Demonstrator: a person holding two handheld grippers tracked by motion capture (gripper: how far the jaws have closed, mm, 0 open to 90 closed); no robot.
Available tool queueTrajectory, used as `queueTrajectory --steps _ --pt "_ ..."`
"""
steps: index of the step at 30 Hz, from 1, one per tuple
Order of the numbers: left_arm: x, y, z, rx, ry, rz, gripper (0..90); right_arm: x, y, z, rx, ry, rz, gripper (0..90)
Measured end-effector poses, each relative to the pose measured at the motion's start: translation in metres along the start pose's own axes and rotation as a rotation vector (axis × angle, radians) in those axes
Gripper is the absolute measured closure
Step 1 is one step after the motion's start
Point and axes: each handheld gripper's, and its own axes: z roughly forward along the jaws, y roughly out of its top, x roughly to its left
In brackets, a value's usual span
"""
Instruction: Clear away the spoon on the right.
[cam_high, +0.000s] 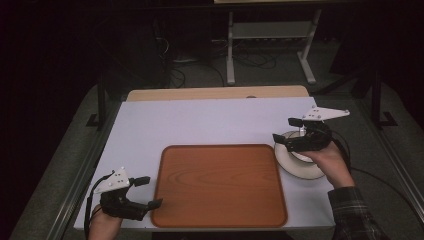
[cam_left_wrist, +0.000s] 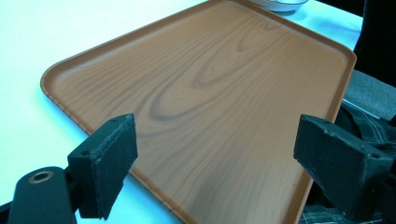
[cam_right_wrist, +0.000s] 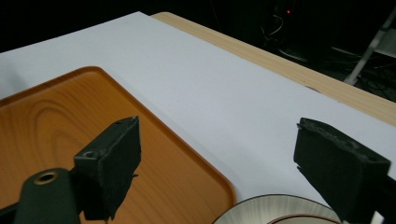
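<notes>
Bowl (cam_high: 302, 161) sits just right of the tray (cam_high: 220, 185); right gripper (cam_high: 290, 131) hovers over it, jaws wide and empty, seemingly lining up for a grab. Left gripper (cam_high: 147, 191) waits at the tray's near left corner, also wide open, holding nothing.

Your tray (cam_high: 220, 186) is orange-brown with a printed wood grain, darker loops and swirls running across its floor (the grain reads clearest in the left gripper view). The counter (cam_high: 200, 122) under it is covered in plain white, and past the far edge you see a strip of pale, light-wood board (cam_high: 215, 93). The bowl (cam_high: 305, 167) by your right hand is white, with fine grey streaks radiating on its rim and a thin reddish-brown ring inside. Both your left gripper (cam_high: 150, 192) and right gripper (cam_high: 285, 130) are black, each topped by a light grey plate. Your right sleeve (cam_high: 352, 215) is a dark plaid.
</notes>
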Motion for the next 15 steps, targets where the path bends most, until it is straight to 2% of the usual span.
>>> queueTrajectory --steps 4,8,9,11,12,13,14,15 --pt "0.000 0.000 0.000 0.001 0.001 -0.002 13.0 -0.006 0.002 0.001 0.006 -0.018 0.010 23.6" --pt "0.001 0.000 0.000 0.000 0.001 -0.005 13.0 -0.018 0.002 0.003 0.007 -0.065 0.029 33.8" --pt "0.001 0.000 0.000 0.000 0.001 -0.005 12.9 -0.018 0.002 0.003 0.007 -0.065 0.029 33.8" --pt "0.001 -0.001 0.000 0.000 -0.001 -0.008 13.0 -0.025 0.000 0.004 0.011 -0.091 0.044 44.1" --pt "0.001 -0.001 0.000 0.000 -0.001 -0.008 13.0 -0.025 0.000 0.004 0.011 -0.091 0.044 44.1" --pt "0.001 -0.001 0.000 -0.001 -0.001 -0.007 13.0 -0.027 0.000 0.004 0.015 -0.101 0.048 46.6" --pt "0.001 -0.001 0.000 -0.002 -0.001 -0.008 13.0 -0.032 -0.002 0.005 0.022 -0.117 0.058 53.7" --pt "0.001 -0.001 0.000 -0.002 -0.001 -0.008 13.0 -0.032 -0.002 0.005 0.022 -0.117 0.058 53.7"
